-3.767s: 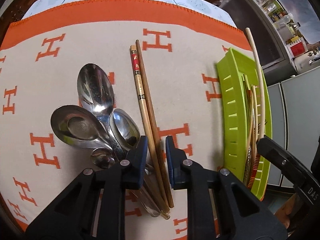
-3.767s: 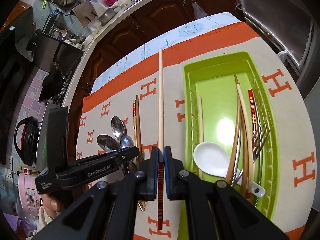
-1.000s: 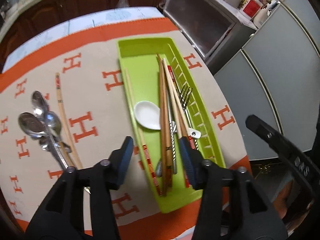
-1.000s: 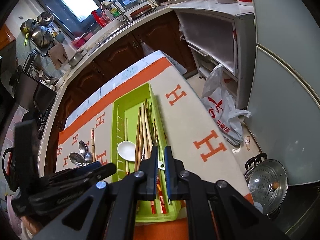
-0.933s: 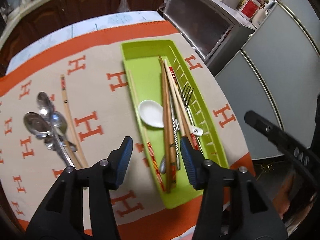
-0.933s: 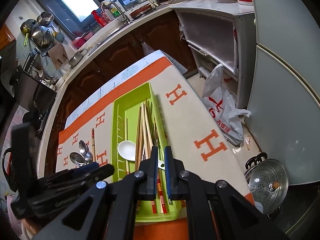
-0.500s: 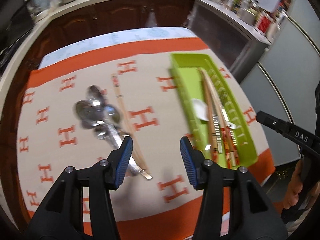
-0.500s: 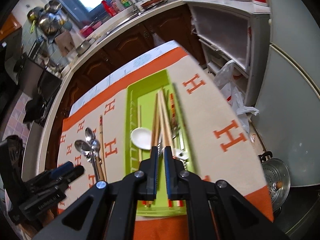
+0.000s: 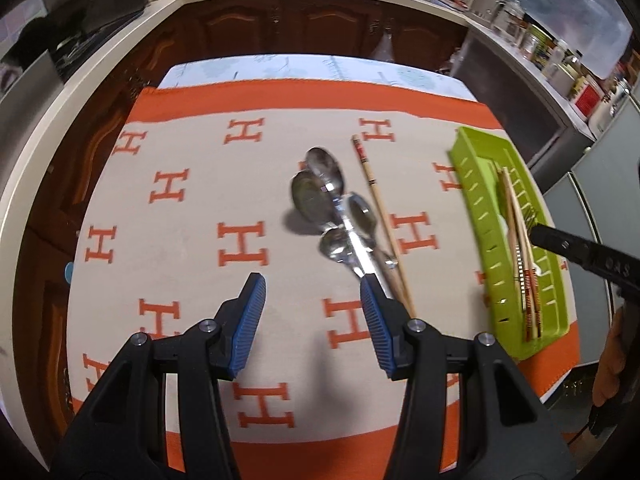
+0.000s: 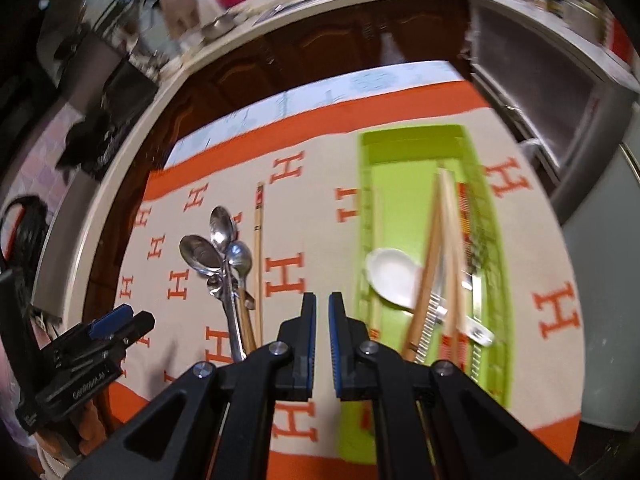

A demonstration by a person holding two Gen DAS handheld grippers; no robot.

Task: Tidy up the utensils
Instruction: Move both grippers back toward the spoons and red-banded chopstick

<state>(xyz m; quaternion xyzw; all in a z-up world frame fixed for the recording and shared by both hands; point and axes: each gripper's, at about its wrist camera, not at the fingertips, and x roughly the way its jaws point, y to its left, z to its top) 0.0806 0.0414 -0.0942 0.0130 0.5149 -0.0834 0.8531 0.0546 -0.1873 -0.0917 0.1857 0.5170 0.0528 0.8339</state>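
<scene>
Shiny spoons [image 9: 332, 212] and one chopstick [image 9: 378, 216] on the cloth, just ahead-right of the left claw [image 9: 312, 312], wide open, empty. Green tray [image 9: 472, 200] far right. Right claw [image 10: 322, 340] nearly closed, empty. Between picks; next, probably reach forward, pinch one.

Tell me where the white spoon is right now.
The white spoon lies inside the green tray on the right side of the cloth, seen in the right wrist view, its bowl against the tray's left wall, just left of the wooden chopsticks.
</scene>
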